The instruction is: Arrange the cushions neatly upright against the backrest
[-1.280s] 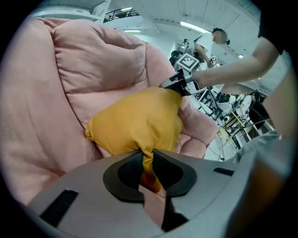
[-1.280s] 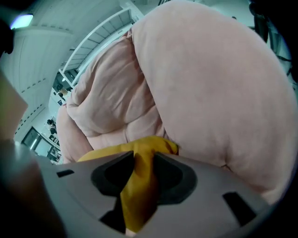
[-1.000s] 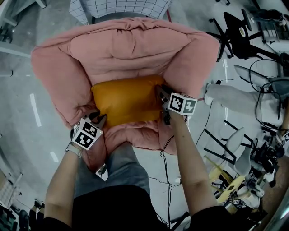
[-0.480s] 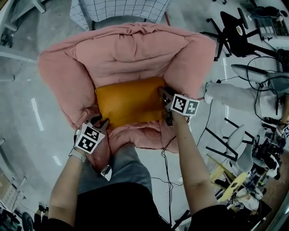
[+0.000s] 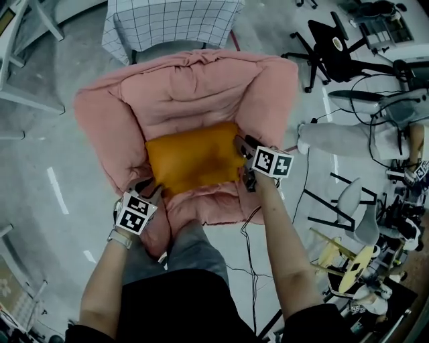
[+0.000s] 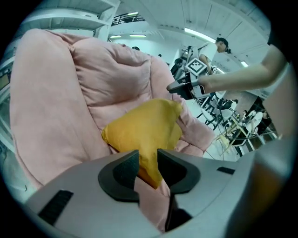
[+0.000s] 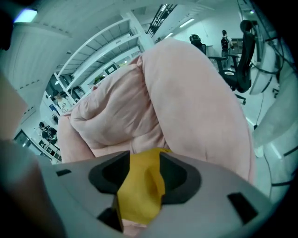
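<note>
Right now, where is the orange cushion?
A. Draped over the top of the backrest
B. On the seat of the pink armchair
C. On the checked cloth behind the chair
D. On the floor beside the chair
B: the head view shows the orange cushion down in the seat of the pink armchair, with pink padding on every side of it.

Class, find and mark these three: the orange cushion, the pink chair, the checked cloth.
Orange cushion (image 5: 194, 157): head view, middle of its face.
Pink chair (image 5: 191, 90): head view, middle of the backrest.
Checked cloth (image 5: 174, 20): head view, its middle, behind the chair.
</note>
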A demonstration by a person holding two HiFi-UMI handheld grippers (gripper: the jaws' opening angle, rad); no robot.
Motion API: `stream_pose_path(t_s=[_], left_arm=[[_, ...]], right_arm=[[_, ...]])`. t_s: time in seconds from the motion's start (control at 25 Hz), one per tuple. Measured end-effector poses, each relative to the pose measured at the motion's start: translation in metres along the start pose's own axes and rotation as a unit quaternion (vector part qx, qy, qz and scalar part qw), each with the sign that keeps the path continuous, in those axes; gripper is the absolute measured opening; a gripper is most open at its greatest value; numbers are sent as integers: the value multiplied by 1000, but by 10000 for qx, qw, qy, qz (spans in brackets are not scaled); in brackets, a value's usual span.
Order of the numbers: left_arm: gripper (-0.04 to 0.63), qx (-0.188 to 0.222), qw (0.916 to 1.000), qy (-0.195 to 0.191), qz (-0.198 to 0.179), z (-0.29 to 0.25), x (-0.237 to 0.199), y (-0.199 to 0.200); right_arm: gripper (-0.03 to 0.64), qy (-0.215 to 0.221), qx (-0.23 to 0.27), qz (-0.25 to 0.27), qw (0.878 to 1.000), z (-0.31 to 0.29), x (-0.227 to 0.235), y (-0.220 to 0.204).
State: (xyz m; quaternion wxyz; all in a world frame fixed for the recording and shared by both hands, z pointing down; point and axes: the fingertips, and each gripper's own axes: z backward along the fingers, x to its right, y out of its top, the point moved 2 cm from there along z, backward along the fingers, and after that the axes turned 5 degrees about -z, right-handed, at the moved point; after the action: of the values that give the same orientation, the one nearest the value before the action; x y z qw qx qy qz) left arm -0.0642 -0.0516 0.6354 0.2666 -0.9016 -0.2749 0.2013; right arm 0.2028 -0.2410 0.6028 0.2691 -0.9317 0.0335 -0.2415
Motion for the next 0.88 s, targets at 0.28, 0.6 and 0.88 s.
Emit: stream_pose_path(t_s=[0.28,0.6,0.88], left_arm=[[66,467,9985,50,-289,43,-1,31],[20,1233,9884,-307,-829,102,1,88],[14,1831,9707,-890,-1274,158,6,134]], right_arm=[[55,-337,735,201,9965,46,-43,0],[9,-170,1608,184,9867,102,-124,1],[9,-353,2439,-69,9691,153,-190,-13]])
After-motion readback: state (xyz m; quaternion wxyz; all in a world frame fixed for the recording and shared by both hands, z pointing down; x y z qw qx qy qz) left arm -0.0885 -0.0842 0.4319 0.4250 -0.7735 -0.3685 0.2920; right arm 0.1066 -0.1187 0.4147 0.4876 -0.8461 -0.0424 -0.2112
